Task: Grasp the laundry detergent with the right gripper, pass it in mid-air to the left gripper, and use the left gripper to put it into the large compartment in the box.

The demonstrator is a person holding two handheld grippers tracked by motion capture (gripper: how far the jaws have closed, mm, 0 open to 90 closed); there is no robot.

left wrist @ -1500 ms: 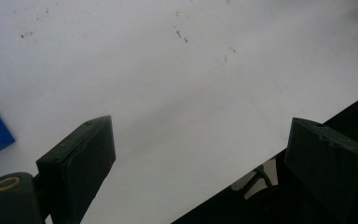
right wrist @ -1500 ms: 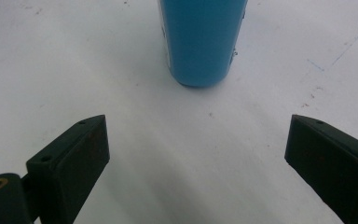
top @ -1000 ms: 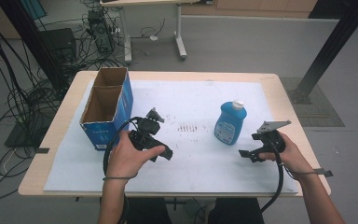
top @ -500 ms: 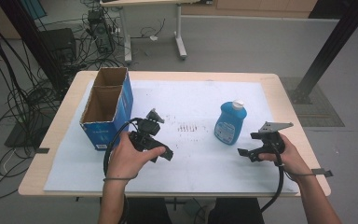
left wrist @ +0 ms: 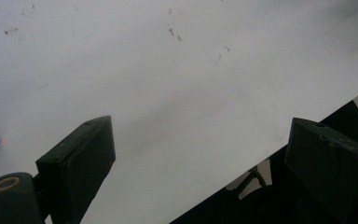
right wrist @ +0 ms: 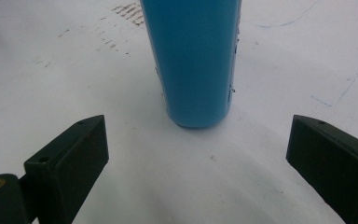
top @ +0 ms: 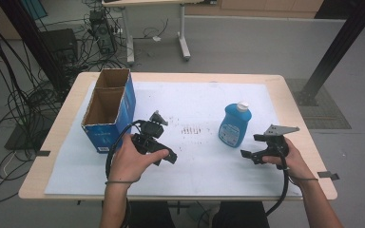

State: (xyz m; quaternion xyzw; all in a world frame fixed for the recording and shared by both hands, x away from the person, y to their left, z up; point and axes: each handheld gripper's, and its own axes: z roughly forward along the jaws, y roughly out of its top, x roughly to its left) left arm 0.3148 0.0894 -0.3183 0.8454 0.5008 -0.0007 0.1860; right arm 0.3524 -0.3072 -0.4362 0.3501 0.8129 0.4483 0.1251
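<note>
My right gripper (right wrist: 193, 154) hangs low over the white paper sheet (top: 199, 102) with its jaws spread wide, holding and touching nothing, lined up on the upright blue plastic bottle with the white cap (right wrist: 193, 60) that stands just ahead, near the table's right side. To take it well, I judge I should ease straight forward until the bottle's lower body sits squarely between the jaws, keep level, then close slowly so it does not tip. My left gripper (top: 164, 153) rests over bare paper, jaws equally wide and empty, just beside the open blue cardboard box (top: 108, 110) at the wooden table's (top: 292, 102) left.
</note>
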